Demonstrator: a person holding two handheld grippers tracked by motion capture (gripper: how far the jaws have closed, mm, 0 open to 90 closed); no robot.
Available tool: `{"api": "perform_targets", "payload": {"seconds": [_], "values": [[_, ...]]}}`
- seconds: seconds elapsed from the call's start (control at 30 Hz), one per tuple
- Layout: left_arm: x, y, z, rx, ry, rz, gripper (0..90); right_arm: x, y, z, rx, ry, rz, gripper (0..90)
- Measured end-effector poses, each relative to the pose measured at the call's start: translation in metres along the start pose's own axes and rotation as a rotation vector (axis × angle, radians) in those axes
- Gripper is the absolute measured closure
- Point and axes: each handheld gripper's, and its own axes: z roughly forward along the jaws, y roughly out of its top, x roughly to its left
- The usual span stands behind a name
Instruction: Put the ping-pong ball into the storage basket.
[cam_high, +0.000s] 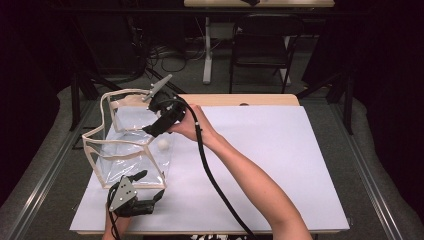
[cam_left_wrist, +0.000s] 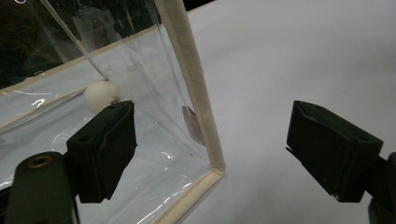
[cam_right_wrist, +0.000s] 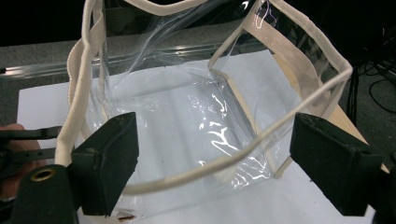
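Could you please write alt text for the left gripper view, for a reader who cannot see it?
The left claw stands open astride the cream-trimmed corner of a clear plastic bag, one black jaw seen in front of the clear wall and the other over the white tabletop. A small white ball shows through the plastic beyond the nearer jaw.

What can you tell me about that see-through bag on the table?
The clear plastic bag is boxy, edged with cream fabric trim, and has looped handles at its open top. It stands upright on the white sheet at the table's left. A small white ball lies at its base. Both grippers hover beside it, open.
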Motion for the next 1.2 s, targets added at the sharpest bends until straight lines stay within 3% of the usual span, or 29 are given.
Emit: {"api": "perform_targets", "payload": {"seconds": [0.4,1.2], "values": [[0.001,0.000,0.000,0.004,-0.002,0.007,16.1,-0.012,-0.027,-0.024,-0.027,-0.008,0.044,11.8],[0.000,0.000,0.000,0.003,-0.008,0.008,16.1,-0.022,-0.087,-0.052,0.019,-0.069,0.087,7.1]]}}
